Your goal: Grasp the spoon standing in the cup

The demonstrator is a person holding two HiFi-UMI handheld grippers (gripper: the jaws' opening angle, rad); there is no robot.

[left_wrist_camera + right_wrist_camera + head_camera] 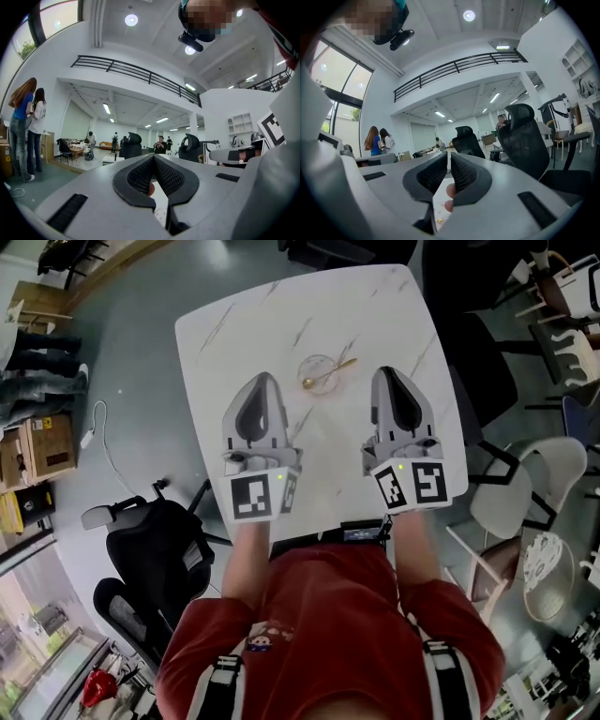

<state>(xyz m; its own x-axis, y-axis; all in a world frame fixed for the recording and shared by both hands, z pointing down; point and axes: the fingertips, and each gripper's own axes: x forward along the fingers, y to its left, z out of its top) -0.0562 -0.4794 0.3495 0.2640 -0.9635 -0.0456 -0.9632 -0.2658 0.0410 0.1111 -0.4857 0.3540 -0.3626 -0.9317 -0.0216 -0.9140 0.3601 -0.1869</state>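
A white, marble-veined bench (234,324) with rounded corners stands on a grey floor (131,352). Near its middle is a clear cup (319,371) with a gold spoon (330,374) leaning in it, handle tipped over the rim to the right. The cup sits just ahead of and between the left gripper (266,381) and right gripper (386,373), touching neither. Both point level over the bench, and each has its fingers (165,177) pressed together on nothing. A black office chair (150,549) and cardboard boxes (42,448) are on the left, a white chair (511,488) on the right. Beyond is a bright hall with a railed mezzanine (136,75) and people (26,131) standing.
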